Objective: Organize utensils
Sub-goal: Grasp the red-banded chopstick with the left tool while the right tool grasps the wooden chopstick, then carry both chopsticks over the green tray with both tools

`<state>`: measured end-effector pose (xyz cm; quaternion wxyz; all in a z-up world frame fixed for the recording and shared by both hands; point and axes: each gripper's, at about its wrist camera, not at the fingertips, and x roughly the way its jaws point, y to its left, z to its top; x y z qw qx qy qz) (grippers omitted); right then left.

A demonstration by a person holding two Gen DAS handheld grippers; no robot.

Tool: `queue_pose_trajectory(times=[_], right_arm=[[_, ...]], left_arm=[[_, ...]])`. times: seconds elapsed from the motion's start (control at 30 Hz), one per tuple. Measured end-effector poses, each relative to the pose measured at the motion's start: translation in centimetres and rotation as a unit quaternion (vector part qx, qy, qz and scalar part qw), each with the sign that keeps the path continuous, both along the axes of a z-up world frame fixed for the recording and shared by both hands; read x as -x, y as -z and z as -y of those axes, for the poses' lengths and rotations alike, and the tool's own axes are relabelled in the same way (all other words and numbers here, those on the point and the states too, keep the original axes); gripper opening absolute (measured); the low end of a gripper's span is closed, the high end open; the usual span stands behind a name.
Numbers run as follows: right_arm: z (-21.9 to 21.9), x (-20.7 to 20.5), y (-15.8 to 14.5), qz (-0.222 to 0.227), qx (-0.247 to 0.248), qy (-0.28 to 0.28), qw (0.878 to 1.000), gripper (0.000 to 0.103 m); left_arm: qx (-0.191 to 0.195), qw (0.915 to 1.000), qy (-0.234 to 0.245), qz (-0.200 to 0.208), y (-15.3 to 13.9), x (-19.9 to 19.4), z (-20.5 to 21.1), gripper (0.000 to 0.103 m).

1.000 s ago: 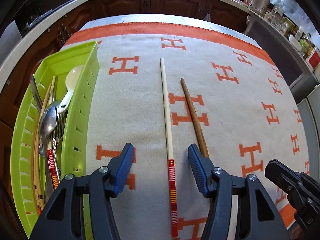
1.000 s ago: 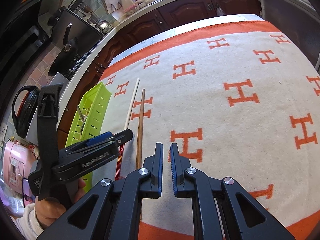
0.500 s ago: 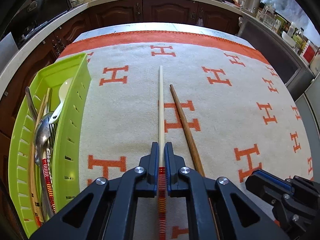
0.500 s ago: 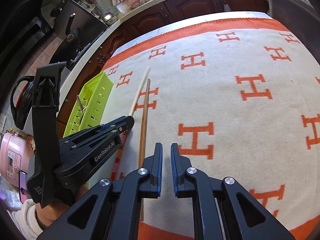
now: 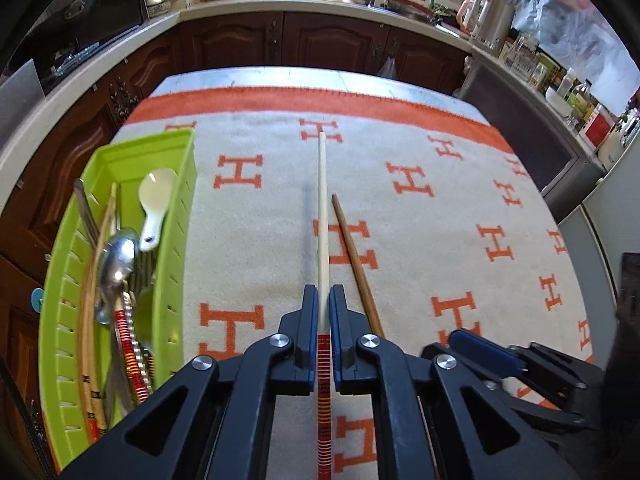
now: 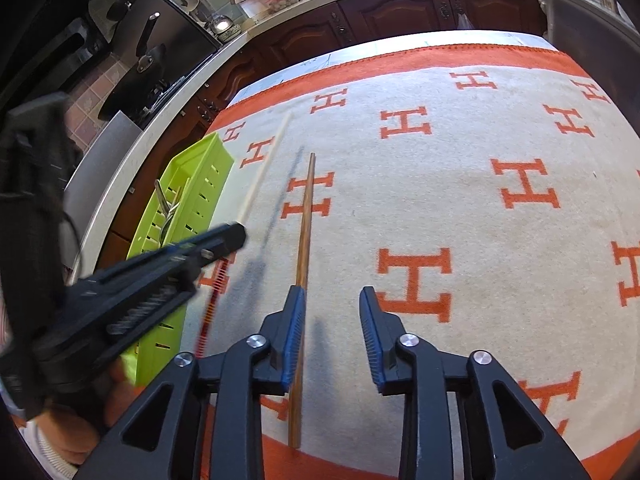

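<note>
My left gripper (image 5: pixel 323 294) is shut on a pale chopstick (image 5: pixel 322 208) just ahead of its red-striped end. The stick hangs above the cloth and casts a shadow to its left. A brown chopstick (image 5: pixel 352 248) lies flat on the cloth just to the right. In the right wrist view, the brown chopstick (image 6: pixel 306 216) runs under the left finger of my right gripper (image 6: pixel 331 294). Its jaws are opening, with only cloth between them. The green slotted tray (image 5: pixel 176 216) on the left holds a white spoon (image 5: pixel 154 200), a metal spoon (image 5: pixel 118 256) and other utensils.
A cream cloth with orange H marks (image 6: pixel 460 208) covers the table, with an orange border at the near and far edges. Dark wooden cabinets (image 5: pixel 320 40) and a cluttered counter stand beyond. A person's hand (image 6: pixel 76 436) holds the left gripper at the lower left.
My left gripper closed on the pale chopstick and lifted it off the cloth. The right gripper's jaws went from nearly shut to apart, close beside the brown chopstick.
</note>
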<state>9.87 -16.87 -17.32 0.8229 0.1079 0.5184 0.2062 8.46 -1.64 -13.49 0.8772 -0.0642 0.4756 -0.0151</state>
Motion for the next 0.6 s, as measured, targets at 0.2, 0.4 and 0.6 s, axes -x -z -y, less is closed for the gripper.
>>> queue_pose_trajectory(times=[0.2, 0.4, 0.6], right_arm=[[-2.0, -0.2, 0.6, 0.006, 0.027, -0.018, 0.999, 0.031], [-4.2, -0.4, 1.2, 0.014, 0.058, -0.029, 0.998, 0.031], [-6.3, -0.4, 1.5, 0.041, 0.097, -0.039, 0.994, 0.031]], left_arm=[[-0.01, 0.999, -0.022, 0.038, -3.8, 1.8, -2.5, 0.003], [-0.03, 0.9956, -0.069, 0.057, -5.7, 3.4, -6.8, 0.003], [-0.041, 0.9923, -0.109, 0.043, -5.0, 4.4, -10.5, 0.003]])
